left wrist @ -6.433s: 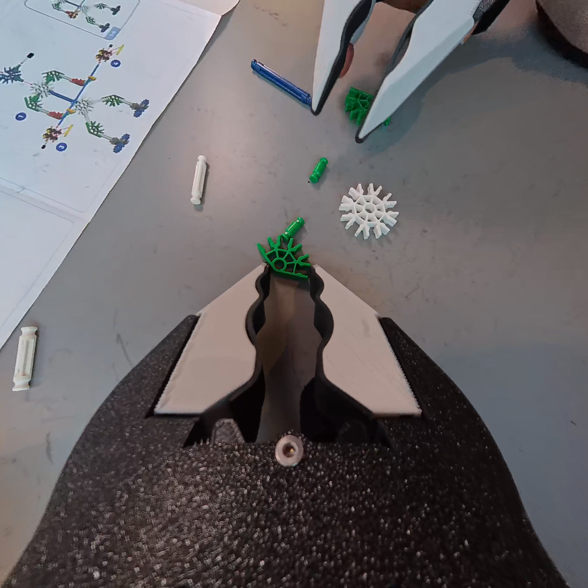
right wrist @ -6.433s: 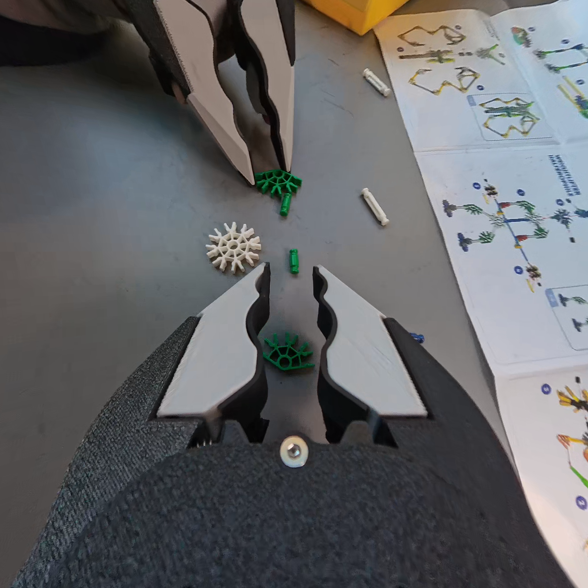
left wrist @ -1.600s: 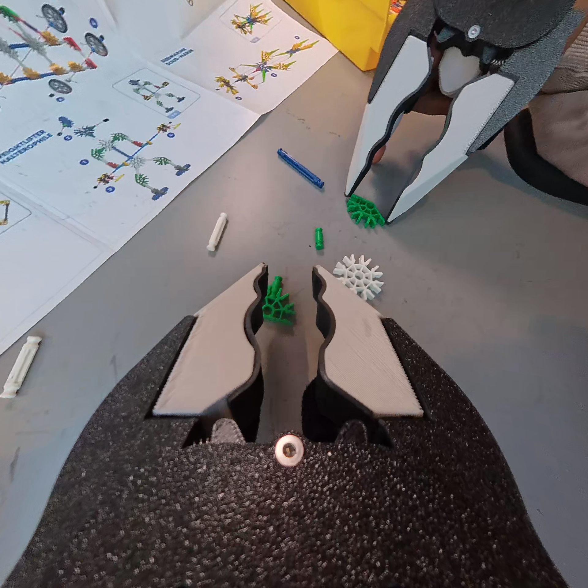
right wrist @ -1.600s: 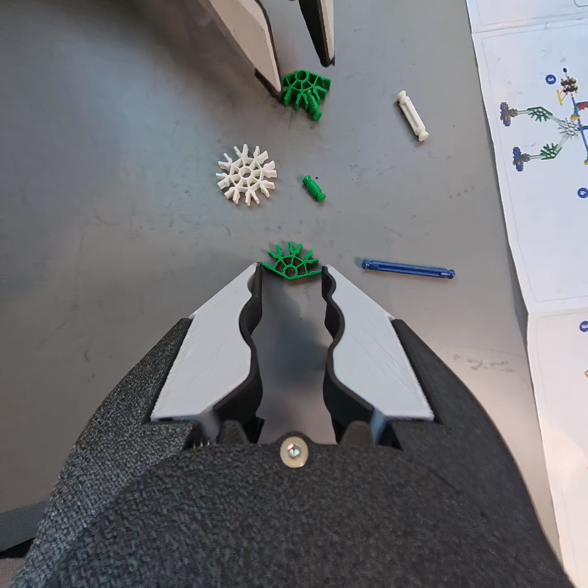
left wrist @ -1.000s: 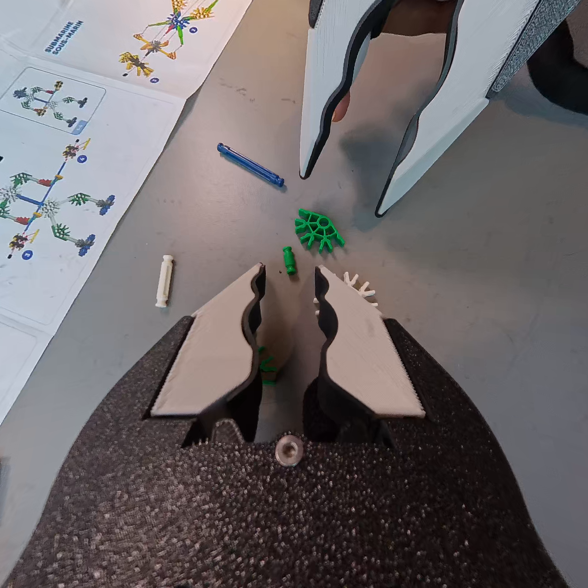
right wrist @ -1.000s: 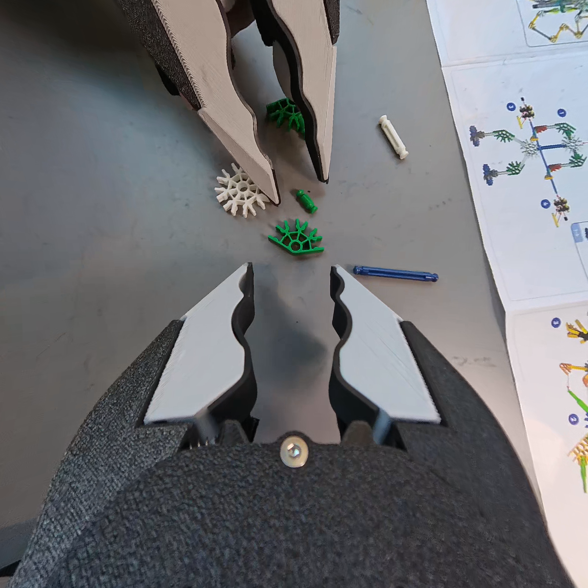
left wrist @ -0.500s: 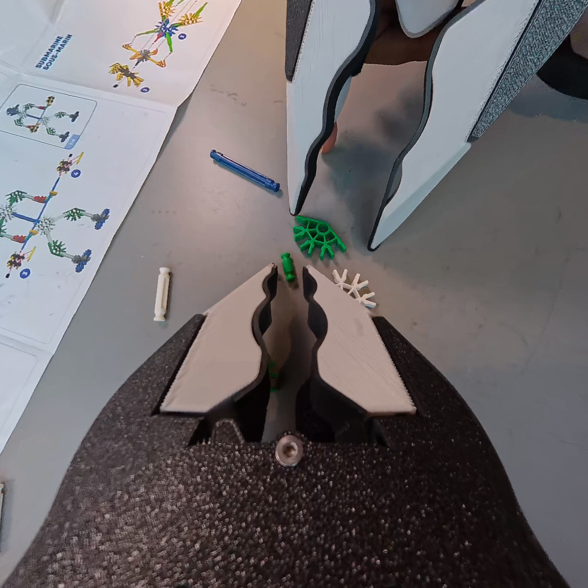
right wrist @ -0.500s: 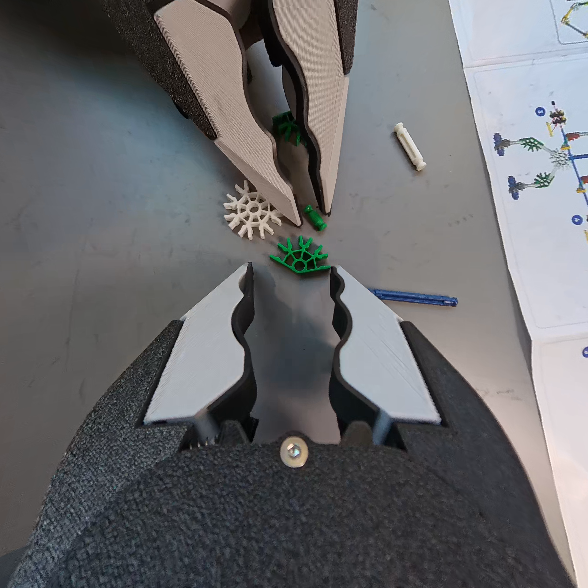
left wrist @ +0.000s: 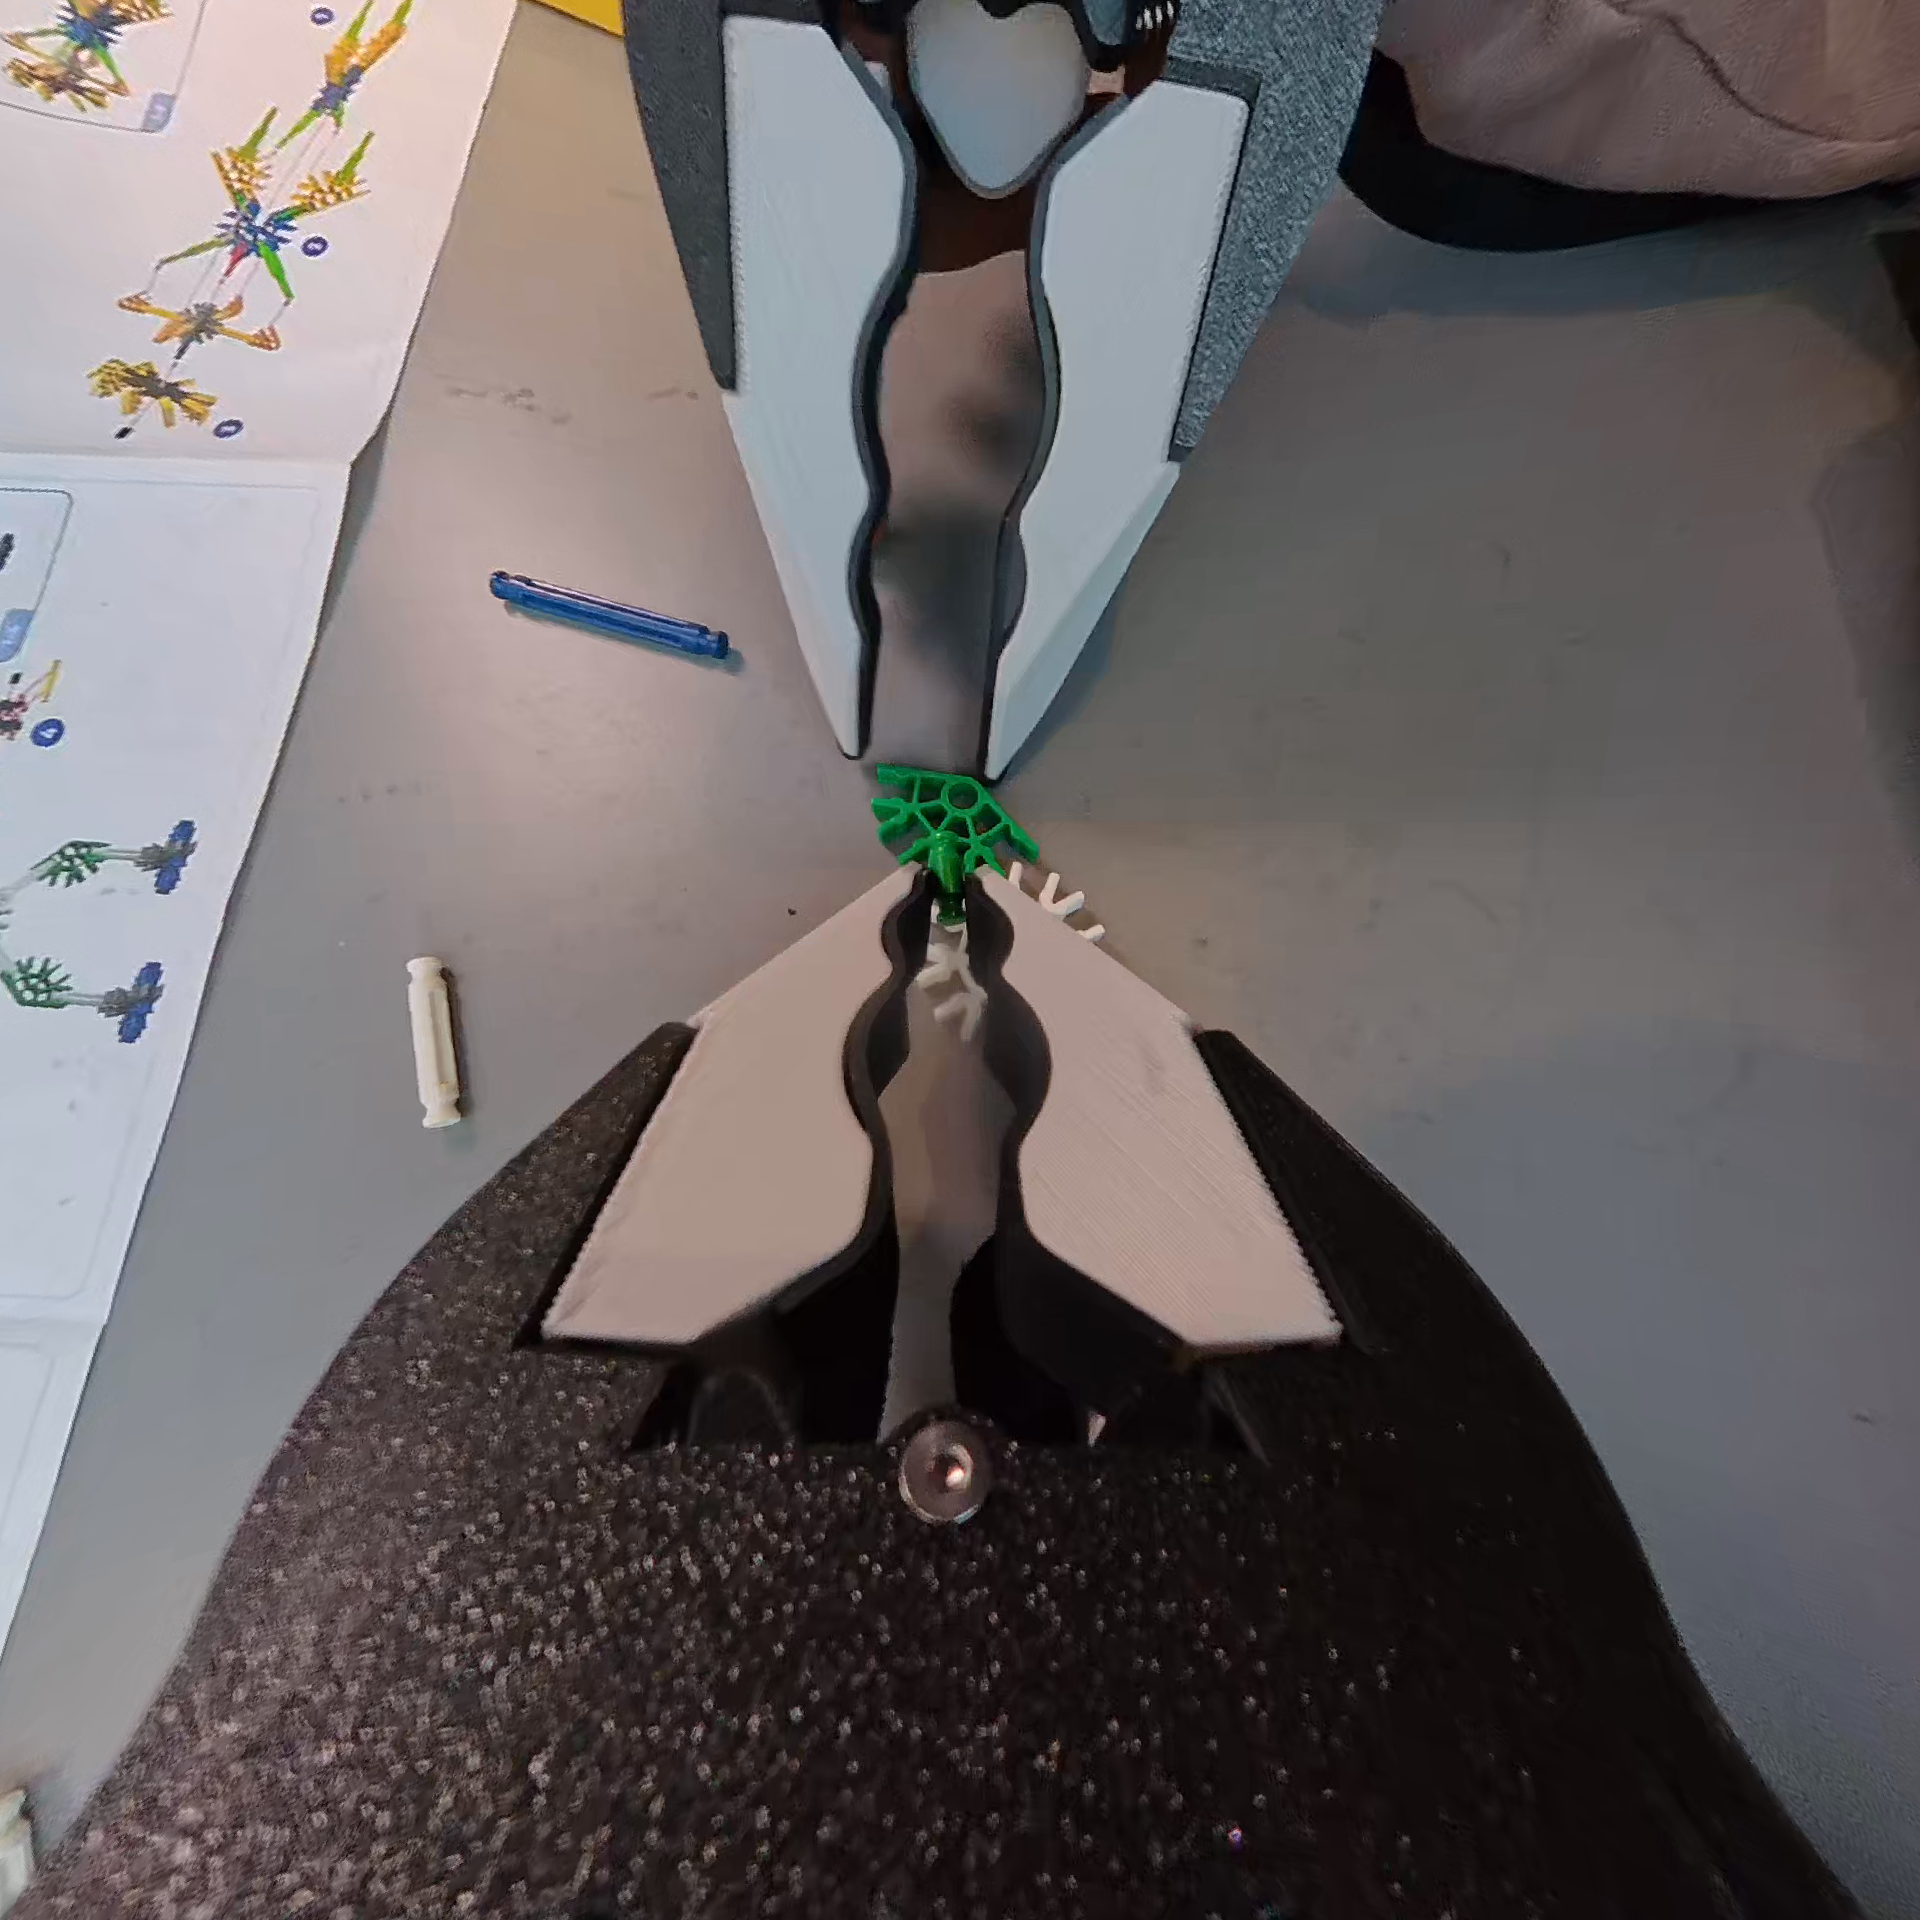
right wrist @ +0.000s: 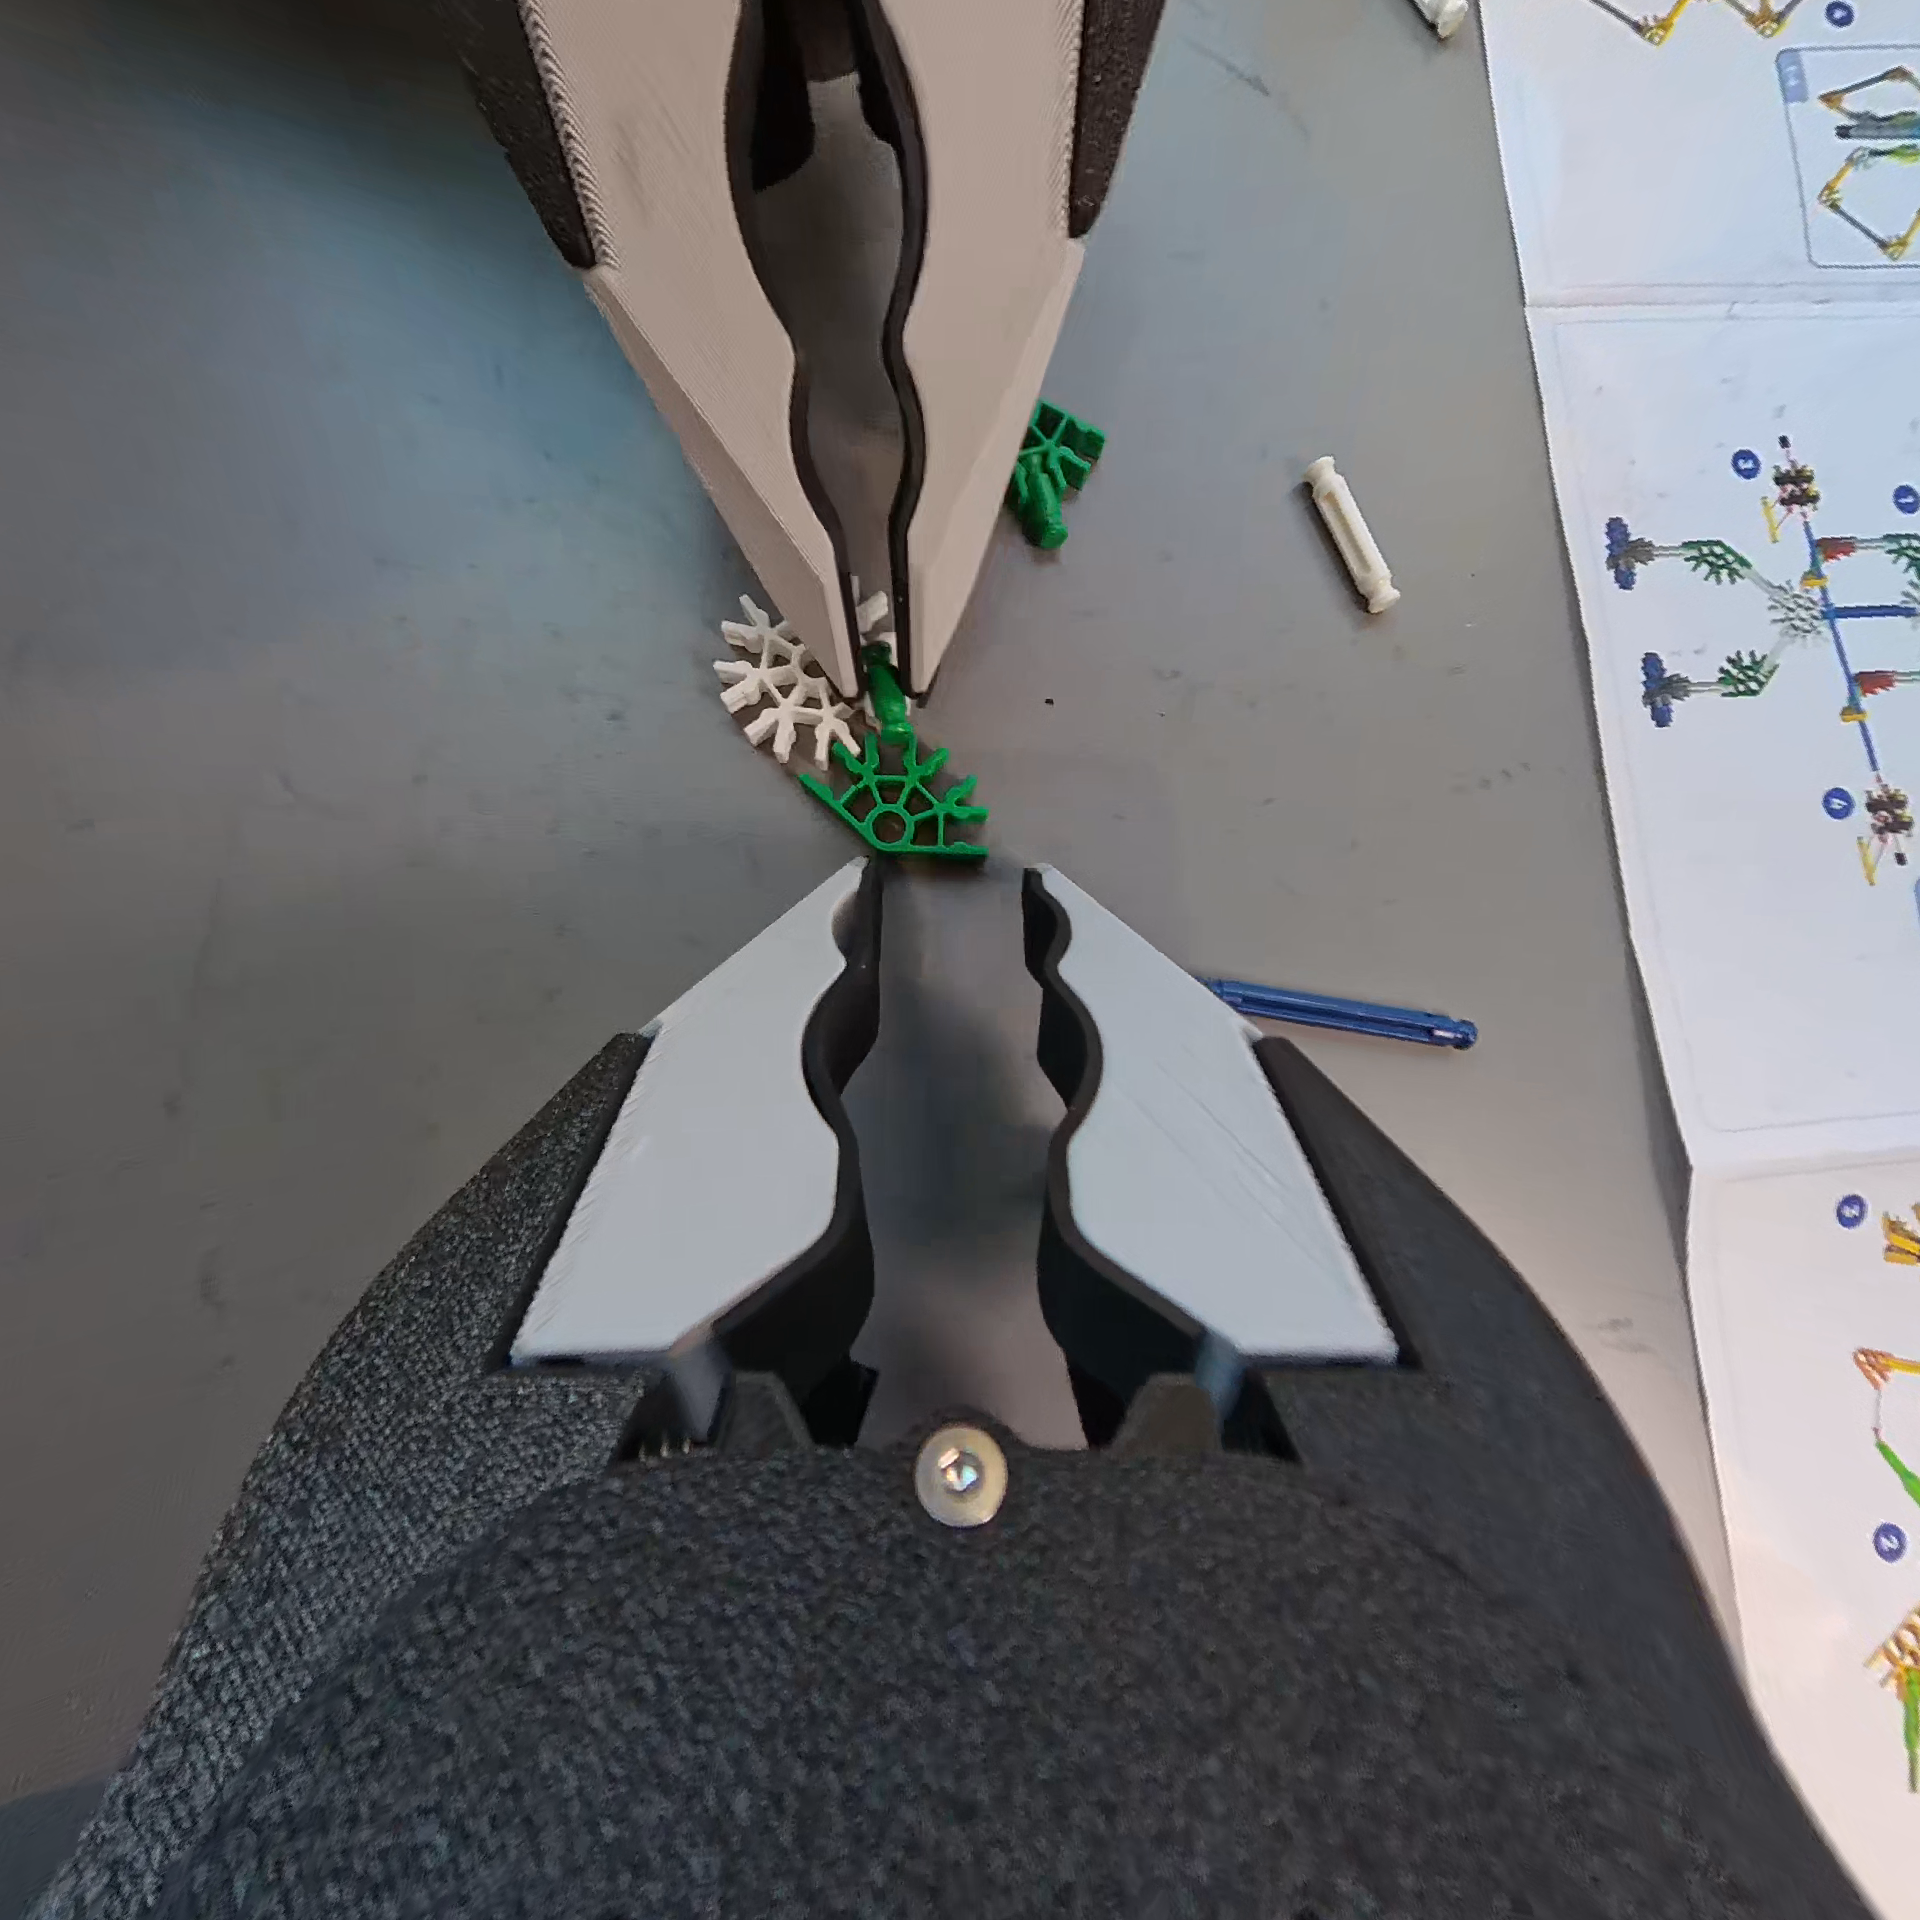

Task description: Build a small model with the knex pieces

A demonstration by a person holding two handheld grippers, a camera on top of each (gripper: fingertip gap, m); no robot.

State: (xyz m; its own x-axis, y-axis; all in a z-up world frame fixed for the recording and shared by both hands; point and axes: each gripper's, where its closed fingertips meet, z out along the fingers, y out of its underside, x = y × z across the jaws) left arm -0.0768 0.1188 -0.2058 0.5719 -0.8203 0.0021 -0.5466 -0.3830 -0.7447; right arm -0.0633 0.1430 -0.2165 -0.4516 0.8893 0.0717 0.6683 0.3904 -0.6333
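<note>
Two grippers tip-to-tip – left (left wrist: 948, 896) pinches short green rod (left wrist: 943, 875) against green connector (left wrist: 951, 821), right (right wrist: 951, 883) parted, just behind.

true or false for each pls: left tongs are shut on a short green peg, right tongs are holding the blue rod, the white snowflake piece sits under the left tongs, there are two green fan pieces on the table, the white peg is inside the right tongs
1. The left tongs are shut on a short green peg. True.
2. The right tongs hold the blue rod. False: they are open and empty; the rod lies on the table beside them.
3. The white snowflake piece sits under the left tongs. True.
4. Two green fan pieces lie on the table. True: one between both tongs, another behind the left tongs.
5. The white peg is inside the right tongs. False: it lies apart, near the instruction sheet.
</note>
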